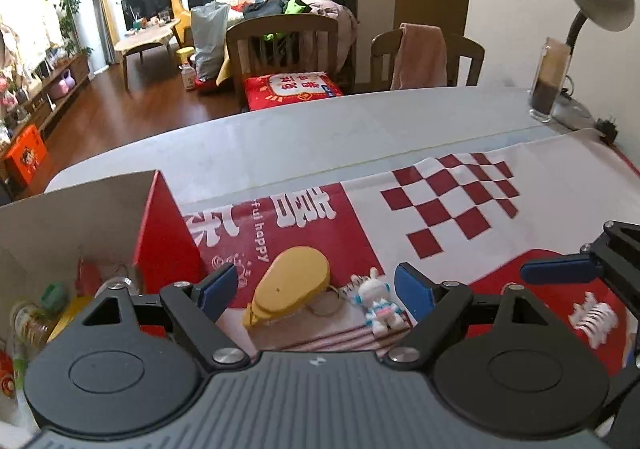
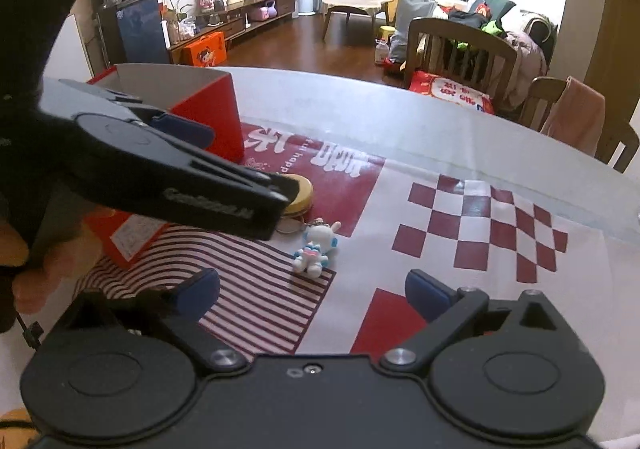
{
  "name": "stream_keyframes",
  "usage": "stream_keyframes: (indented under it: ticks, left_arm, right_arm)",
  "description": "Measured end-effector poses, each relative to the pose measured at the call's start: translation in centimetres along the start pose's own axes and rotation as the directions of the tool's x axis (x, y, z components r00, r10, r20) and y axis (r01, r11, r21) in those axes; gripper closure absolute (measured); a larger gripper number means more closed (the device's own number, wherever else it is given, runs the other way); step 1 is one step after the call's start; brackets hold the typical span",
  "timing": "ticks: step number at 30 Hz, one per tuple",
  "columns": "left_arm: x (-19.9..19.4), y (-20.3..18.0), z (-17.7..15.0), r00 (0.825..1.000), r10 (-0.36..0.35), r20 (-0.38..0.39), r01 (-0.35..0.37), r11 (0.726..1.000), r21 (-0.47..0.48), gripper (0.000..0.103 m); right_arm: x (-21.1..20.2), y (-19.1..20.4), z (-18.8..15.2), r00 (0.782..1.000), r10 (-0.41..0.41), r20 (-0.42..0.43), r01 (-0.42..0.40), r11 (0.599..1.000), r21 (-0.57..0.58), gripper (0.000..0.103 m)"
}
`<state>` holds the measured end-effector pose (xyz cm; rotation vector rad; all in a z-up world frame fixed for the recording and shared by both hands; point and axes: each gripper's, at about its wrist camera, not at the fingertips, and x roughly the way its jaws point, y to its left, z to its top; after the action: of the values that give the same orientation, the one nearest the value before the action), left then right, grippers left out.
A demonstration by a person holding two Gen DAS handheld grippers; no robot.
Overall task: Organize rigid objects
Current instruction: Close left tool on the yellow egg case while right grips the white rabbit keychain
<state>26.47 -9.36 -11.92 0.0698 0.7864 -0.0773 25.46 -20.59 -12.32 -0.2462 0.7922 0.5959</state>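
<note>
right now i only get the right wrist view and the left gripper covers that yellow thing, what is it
Observer: A yellow teardrop-shaped case, lying flat on the cloth just left of the rabbit figure.
Operator: is the left gripper gripping it
Observer: No. The left gripper is open, with both pads clear of the case.
Operator: anything in the red box yet
Observer: Yes. The red box already holds a small bottle and a green item.
</note>
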Motion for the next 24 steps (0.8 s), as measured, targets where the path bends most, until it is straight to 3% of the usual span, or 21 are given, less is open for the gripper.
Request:
stream_keyframes:
  ticks: [4, 14, 24]
  left_arm:
    - [1.5, -0.4, 0.0, 1.000, 0.021, 0.007, -0.021, 0.999, 0.025, 0.017]
    - [5.8, 0.6, -0.2, 0.997, 0.064, -0.048, -0.063, 0.998, 0.016, 0.018]
    - [8.4, 1.7, -0.5, 0.992, 0.060, -0.112, -0.064, 0.997, -0.031, 0.028]
  right_arm:
    - [1.6, -0.1, 0.6, 1.000, 0.012, 0.000, -0.012, 1.000, 0.007, 0.008]
    - [5.4, -0.9, 0.7, 1.000, -0.011, -0.021, 0.012, 0.997, 0.078, 0.028]
    - [7.3, 0.2, 0.9, 0.999, -0.028, -0.033, 0.029, 0.999, 0.022, 0.047]
